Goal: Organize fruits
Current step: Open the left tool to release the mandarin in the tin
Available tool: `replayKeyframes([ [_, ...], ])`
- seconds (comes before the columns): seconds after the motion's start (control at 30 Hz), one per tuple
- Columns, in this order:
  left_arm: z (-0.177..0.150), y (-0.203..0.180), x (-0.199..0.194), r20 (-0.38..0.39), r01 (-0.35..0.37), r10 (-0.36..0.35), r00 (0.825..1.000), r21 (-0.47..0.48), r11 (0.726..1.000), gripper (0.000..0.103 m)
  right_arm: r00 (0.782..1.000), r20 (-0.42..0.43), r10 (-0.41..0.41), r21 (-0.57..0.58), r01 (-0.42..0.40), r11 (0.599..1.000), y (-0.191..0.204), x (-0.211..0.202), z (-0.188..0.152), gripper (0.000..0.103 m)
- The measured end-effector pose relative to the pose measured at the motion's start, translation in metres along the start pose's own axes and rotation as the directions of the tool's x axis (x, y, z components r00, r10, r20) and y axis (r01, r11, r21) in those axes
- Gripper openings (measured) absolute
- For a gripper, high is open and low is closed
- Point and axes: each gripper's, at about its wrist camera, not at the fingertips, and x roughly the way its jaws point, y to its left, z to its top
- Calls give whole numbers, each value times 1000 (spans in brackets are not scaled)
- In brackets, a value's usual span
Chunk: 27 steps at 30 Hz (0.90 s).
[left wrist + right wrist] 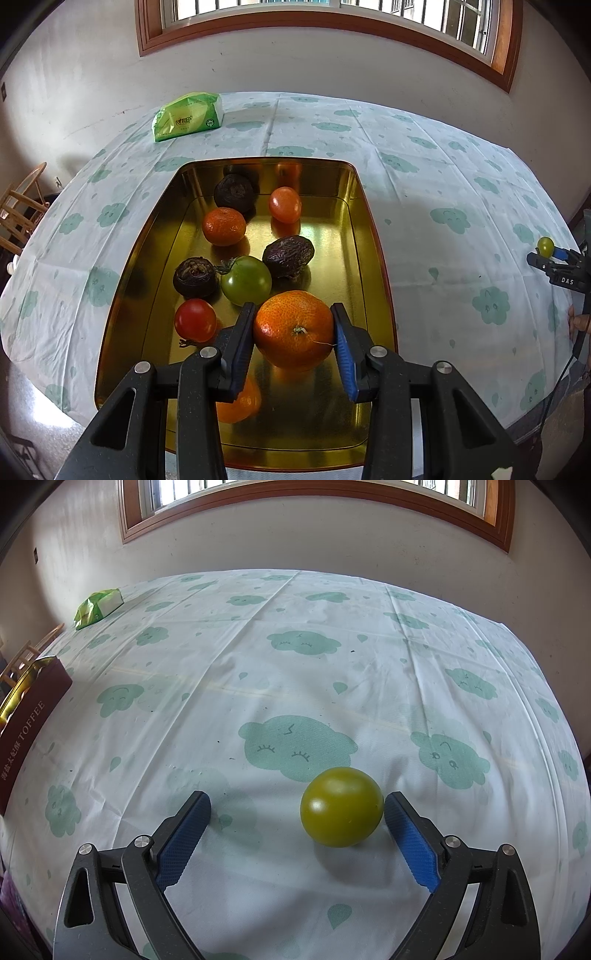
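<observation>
Left tool (294,330) clamping large orange (294,329) above gold tin (373,236); right tool (297,814) spread wide around green tomato (341,806) on desk (295,664).

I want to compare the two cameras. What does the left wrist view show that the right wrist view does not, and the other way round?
Only the left wrist view shows the tin's gold inside with its fruits, and the left claw shut on a large mandarin. Only the right wrist view shows the tin's maroon side printed TOFFEE, and the open right claw up close. Both show the yellow-green fruit on the cloud-print tablecloth and the green tissue pack.
</observation>
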Motion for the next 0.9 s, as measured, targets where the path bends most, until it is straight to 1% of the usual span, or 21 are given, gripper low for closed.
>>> replayKeyframes([
  [0.3, -1, -1, 4, -5, -8, 8, 1000, 10, 1000, 37, 1000, 0, 0, 0, 0, 1000, 0, 0, 0, 95],
  [0.57, 0, -6, -3, 42, -30, 28, 999, 41, 999, 37, 1000, -1, 0, 0, 0, 1000, 0, 0, 0, 95],
  [0.9, -1, -7, -2, 36, -36, 35, 999, 40, 999, 37, 1000, -1, 0, 0, 0, 1000, 0, 1, 0, 96],
])
